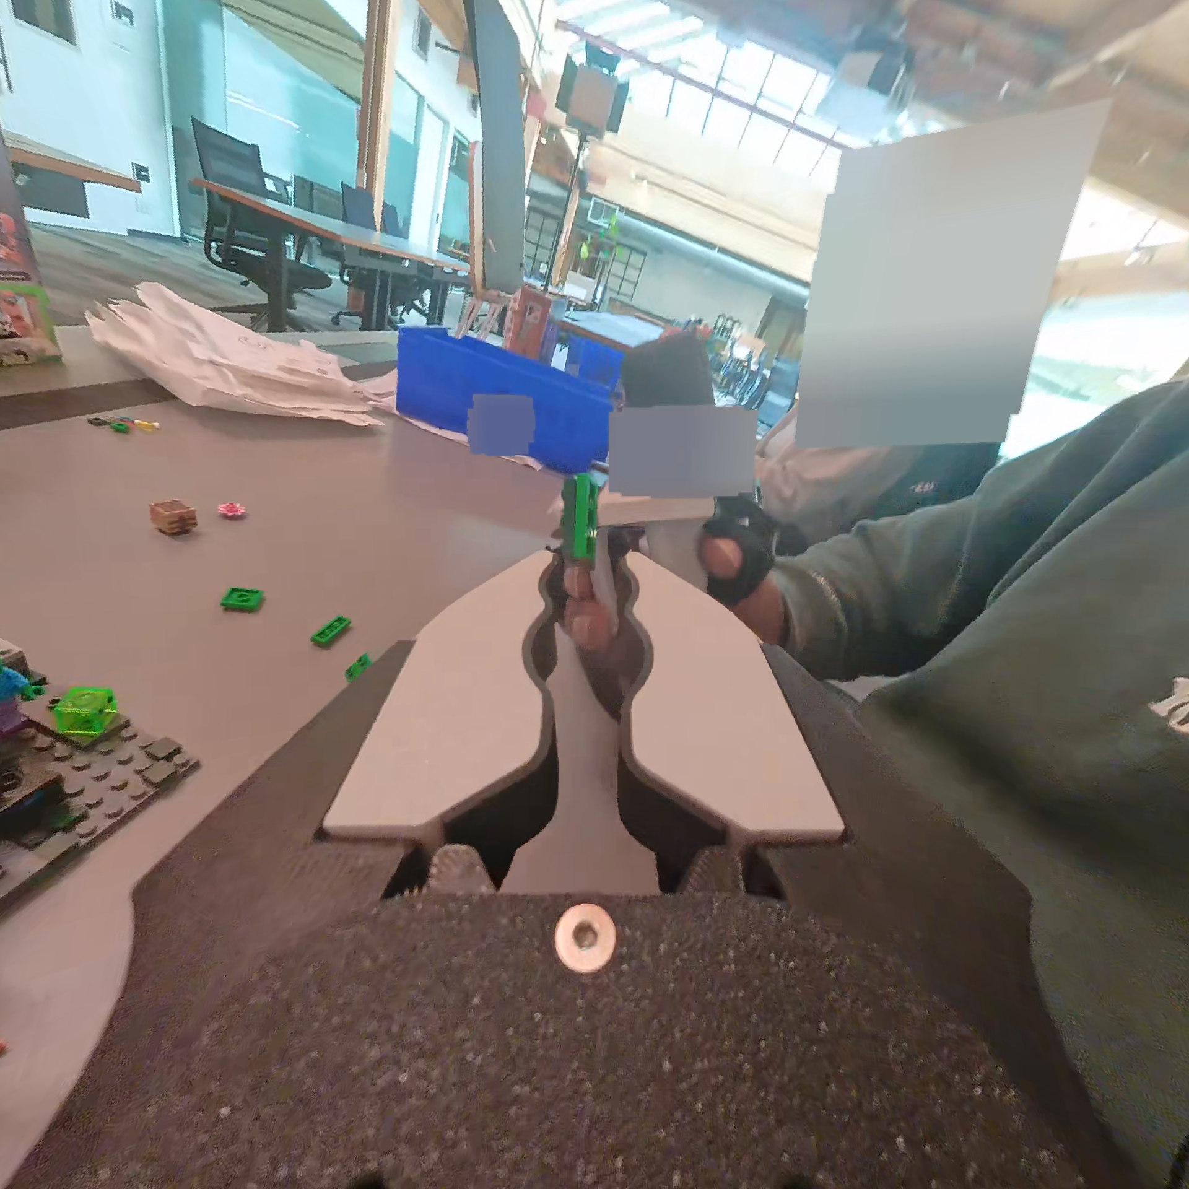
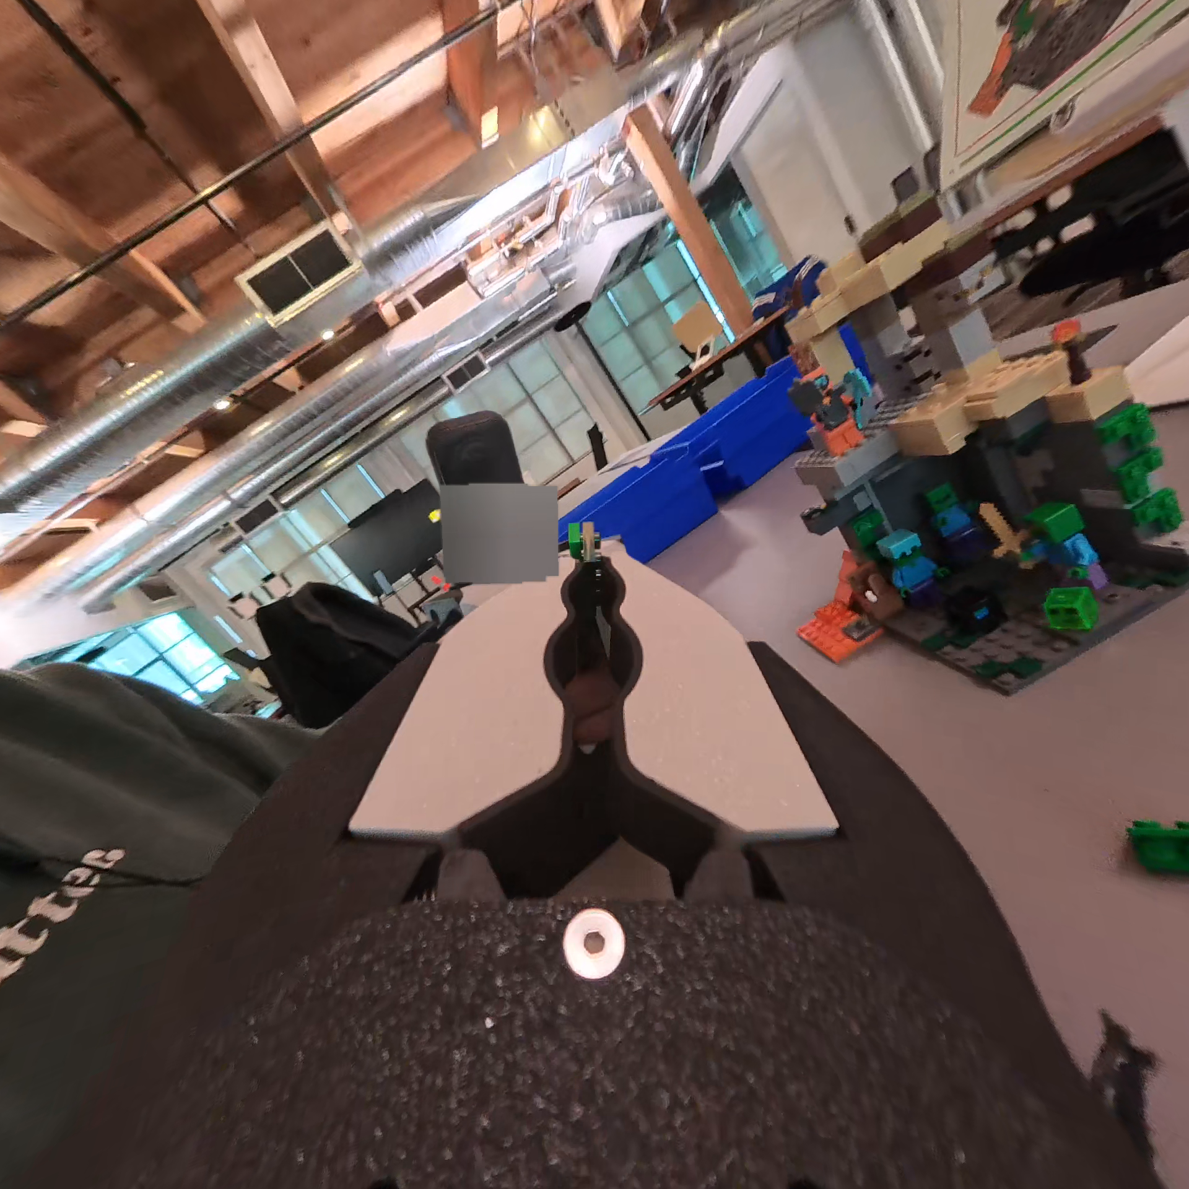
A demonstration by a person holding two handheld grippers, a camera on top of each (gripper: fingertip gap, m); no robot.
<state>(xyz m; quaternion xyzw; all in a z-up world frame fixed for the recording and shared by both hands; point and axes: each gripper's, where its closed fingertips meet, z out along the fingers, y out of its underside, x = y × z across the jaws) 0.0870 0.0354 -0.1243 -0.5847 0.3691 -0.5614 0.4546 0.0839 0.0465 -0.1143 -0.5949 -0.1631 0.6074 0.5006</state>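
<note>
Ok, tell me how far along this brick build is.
Looks done: the brick model stands assembled on its grey baseplate.
In hand: the left gripper and the right gripper are both shut on one small green piece, held above the table.
Left over: green plates, a brown block and a pink flower lie loose on the table.

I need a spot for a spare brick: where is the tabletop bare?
Bare: between the brown block, the blue bin and the left gripper. Crowded: green plates near the dark baseplate, papers behind.
</note>
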